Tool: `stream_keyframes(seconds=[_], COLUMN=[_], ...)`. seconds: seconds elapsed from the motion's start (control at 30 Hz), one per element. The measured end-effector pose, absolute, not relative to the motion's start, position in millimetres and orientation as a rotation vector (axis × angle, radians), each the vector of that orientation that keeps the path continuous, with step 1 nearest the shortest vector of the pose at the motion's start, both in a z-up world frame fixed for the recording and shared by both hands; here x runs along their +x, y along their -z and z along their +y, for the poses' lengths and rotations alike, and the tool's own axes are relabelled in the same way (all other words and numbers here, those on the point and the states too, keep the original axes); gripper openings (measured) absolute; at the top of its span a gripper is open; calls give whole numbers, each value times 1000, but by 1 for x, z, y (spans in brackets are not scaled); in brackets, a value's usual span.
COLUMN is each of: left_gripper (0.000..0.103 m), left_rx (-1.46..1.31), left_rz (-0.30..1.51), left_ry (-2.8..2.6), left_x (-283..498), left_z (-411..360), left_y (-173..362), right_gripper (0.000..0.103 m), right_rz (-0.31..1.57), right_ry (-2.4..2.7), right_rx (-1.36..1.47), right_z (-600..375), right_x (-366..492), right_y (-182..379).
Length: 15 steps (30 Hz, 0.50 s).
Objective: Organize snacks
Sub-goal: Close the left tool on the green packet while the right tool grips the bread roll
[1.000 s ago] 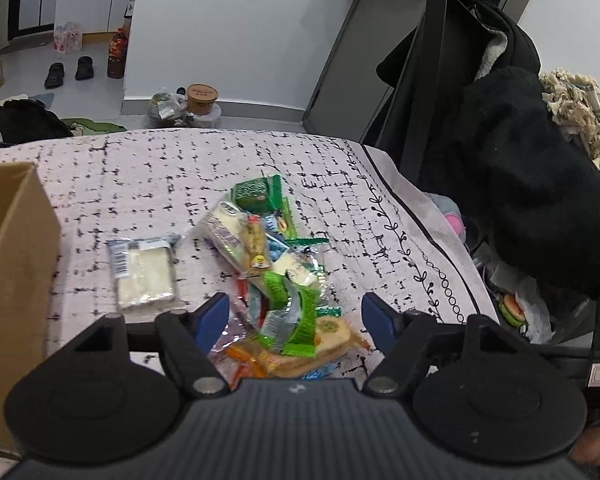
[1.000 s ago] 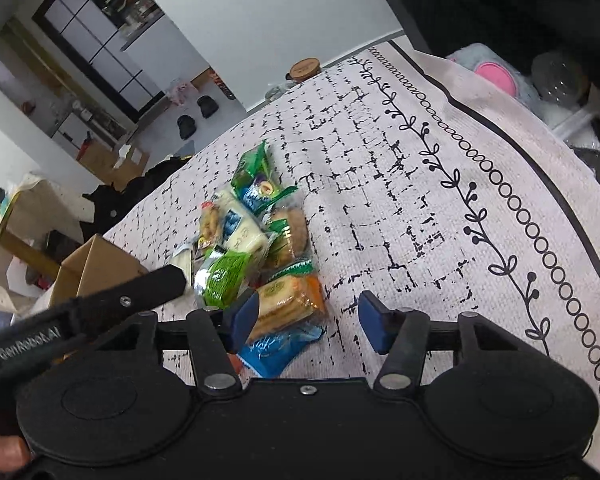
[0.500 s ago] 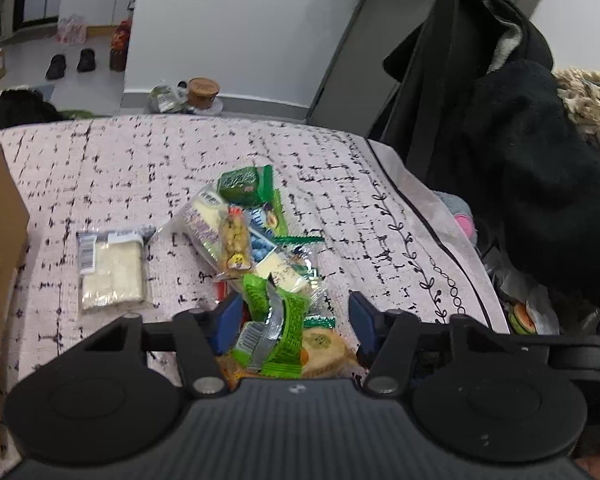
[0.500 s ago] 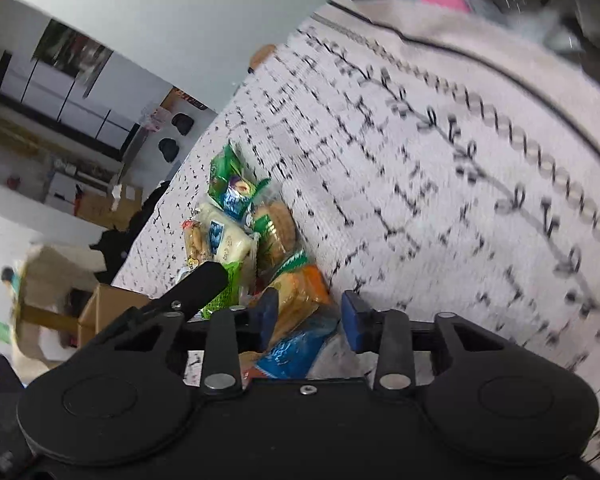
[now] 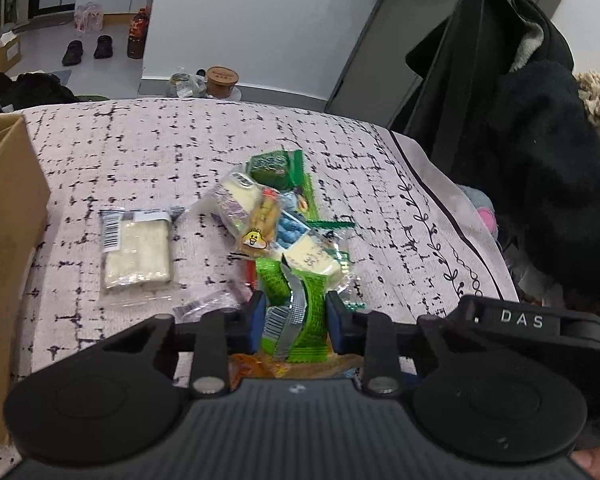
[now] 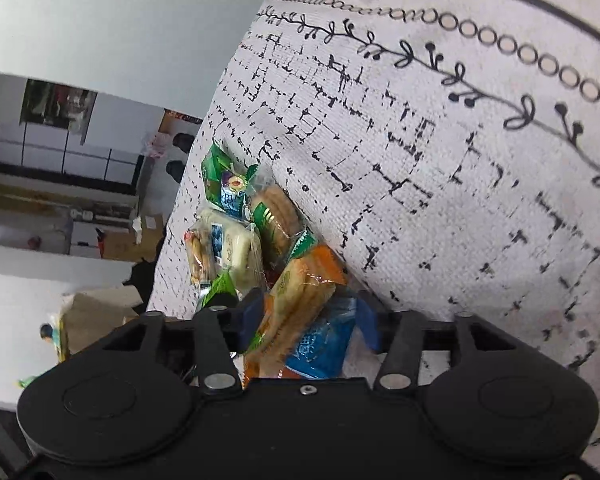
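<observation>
Jaws of the left gripper (image 5: 295, 322) have just been closing and now pinch the green packet (image 5: 300, 312) atop the snack pile (image 5: 284, 236) on the surface. Right gripper (image 6: 308, 322) jaws, just reopening, straddle the orange packet (image 6: 300, 300) ungripped. Step: pickup. Next: lift toward the cardboard box (image 5: 4, 216).

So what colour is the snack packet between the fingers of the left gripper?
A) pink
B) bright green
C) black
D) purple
B: in the left wrist view the left gripper has its blue pads closed against the sides of a bright green packet at the near end of the snack pile.
</observation>
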<state>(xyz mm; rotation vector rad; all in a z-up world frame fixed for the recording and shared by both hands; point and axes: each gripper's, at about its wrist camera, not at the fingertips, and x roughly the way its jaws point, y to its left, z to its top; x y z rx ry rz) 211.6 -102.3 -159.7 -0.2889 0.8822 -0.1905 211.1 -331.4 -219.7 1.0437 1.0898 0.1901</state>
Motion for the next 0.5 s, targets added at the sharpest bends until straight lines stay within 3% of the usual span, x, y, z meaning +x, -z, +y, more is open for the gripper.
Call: stream_keyframes(seconds=[0.33,0.43,0.47,0.5], left_gripper=[30,30,30,30], left_rx=[-310,-314,-313,-312], left_rz=[840,834,835,835], left_ry=[148,138,136,134], left_x=[201,196,195,193], left_z=[-73,-67,-66,-65], left_y=[146,144,144,143], right_gripper=[55,42,32,28], right_rz=[1047,1056,1053,1045], right_ry=[-192,-166,-171,-177], right_rx=[1062,1035,1039,1044], right_z=[-316,-311,-310,-310], right_x=[219,222,221,219], right_y=[226,228,229,229])
